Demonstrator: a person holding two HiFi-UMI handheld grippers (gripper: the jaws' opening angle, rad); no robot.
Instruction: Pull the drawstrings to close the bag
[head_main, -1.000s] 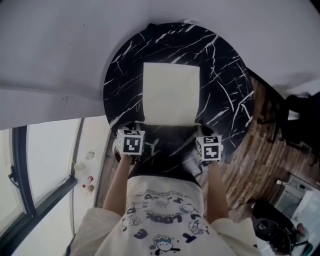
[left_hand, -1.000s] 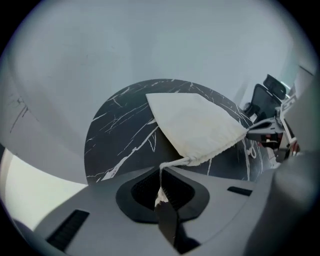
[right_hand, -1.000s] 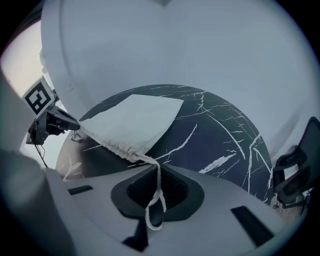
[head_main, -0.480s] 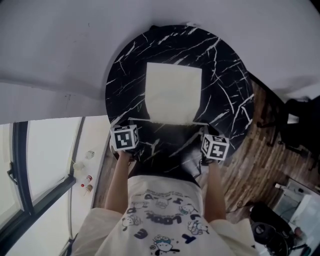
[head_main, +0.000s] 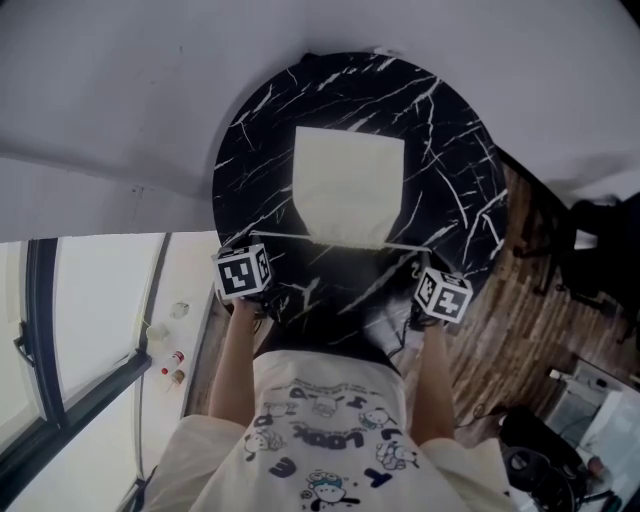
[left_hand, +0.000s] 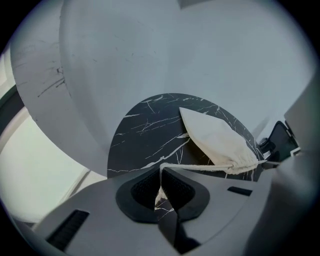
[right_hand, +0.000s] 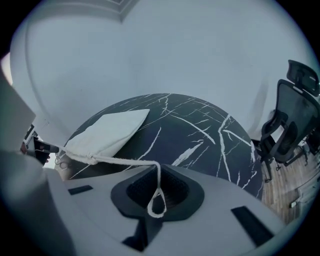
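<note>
Cream cloth bag (head_main: 348, 185) was noted lying flat on the black marbled tabletop (head_main: 450, 150), ahead of both sets of fingers, with its partly gathered mouth nearest them. The fingers of the left gripper (left_hand: 161, 186) were clenched on the left drawstring (left_hand: 200, 167). Those of the right gripper (right_hand: 156, 197) were clenched on the right drawstring (right_hand: 125, 161), whose end loop hung just behind the pads. Both cords were drawn taut sideways from the mouth.

Risks judged:
- A cord could be slipped through its thin pinch under a harder pull.
- The unweighted bag could be dragged aside by unequal pulls, leaving the mouth unevenly closed.
</note>
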